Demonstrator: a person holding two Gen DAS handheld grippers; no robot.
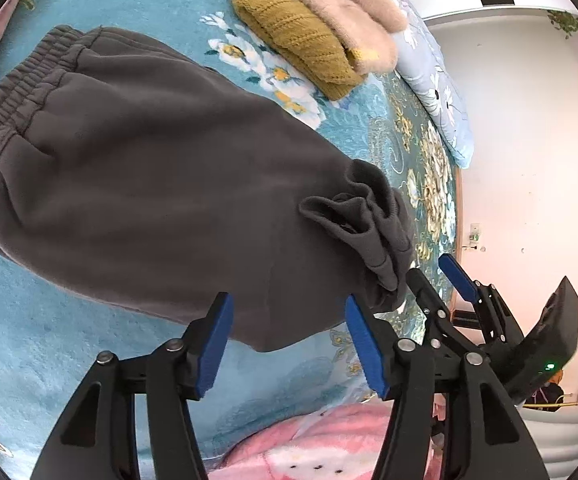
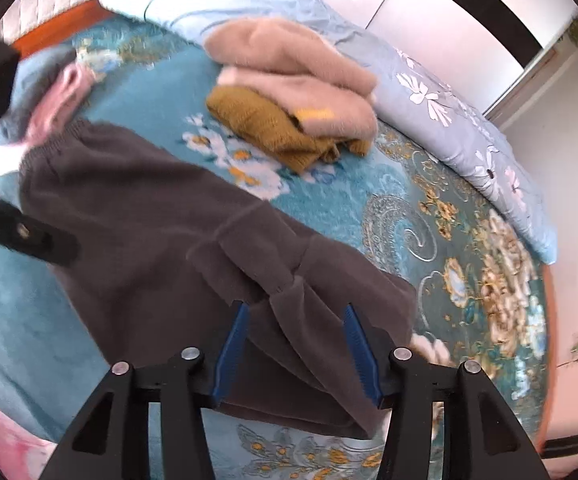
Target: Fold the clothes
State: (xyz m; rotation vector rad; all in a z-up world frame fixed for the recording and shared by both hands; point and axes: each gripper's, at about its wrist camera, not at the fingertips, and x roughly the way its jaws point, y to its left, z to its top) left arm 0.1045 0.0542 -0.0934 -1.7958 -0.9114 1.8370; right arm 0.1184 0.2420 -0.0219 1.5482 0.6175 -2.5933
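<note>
Dark grey sweatpants lie folded lengthwise across the teal floral bedspread, waistband far from me, cuffs bunched at the near end. My left gripper hovers with jaws apart over the near hem, gripping nothing. My right gripper also stands apart, cloth between the pads but not pinched. Thick fleece: soft, limp, moderately heavy, not slippery. I would take the doubled cuff edge.

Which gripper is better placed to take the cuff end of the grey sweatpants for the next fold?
Right, probably. The right gripper is open with the sweatpants cuff fabric between its jaws. The left gripper, also open, is over the folded edge beside the cuffs.
</note>
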